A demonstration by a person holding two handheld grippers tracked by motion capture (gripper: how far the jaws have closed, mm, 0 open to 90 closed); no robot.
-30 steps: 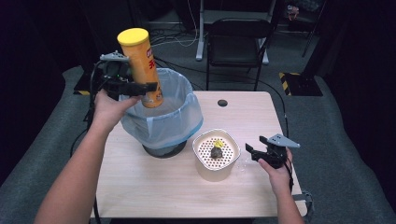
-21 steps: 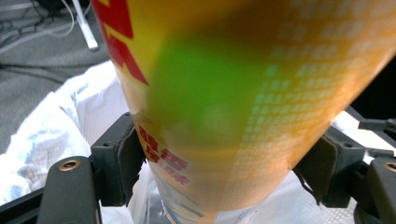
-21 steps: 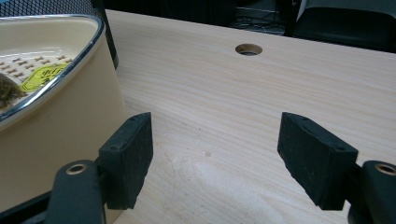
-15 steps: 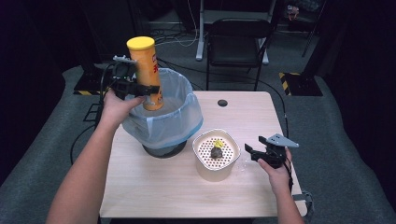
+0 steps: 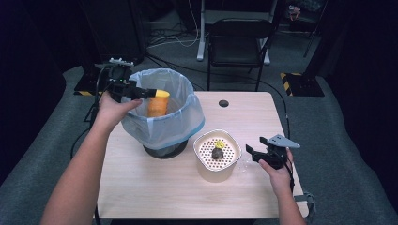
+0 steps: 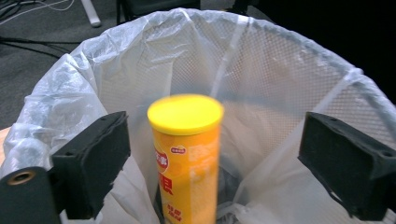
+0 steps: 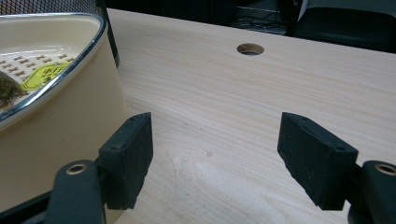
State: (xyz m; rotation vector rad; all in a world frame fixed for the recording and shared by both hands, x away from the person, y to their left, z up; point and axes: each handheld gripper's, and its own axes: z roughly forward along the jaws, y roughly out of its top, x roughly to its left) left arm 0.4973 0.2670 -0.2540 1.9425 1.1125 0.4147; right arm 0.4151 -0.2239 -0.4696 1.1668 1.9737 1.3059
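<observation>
The crisp can [image 6: 187,154] is orange-yellow with a bright yellow lid and a small red mark on its side. The bin liner [image 5: 162,119] is pale translucent blue-white over a fine mesh pattern. The strainer basket [image 5: 217,157] is cream, dotted with holes. The table [image 5: 155,187] shows light wood grain.

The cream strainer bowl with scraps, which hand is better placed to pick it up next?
Probably the right. The right claw is open, empty, and beside the cream strainer bowl. The left claw has just been opening around the yellow can over the lined bin, farther off.
</observation>
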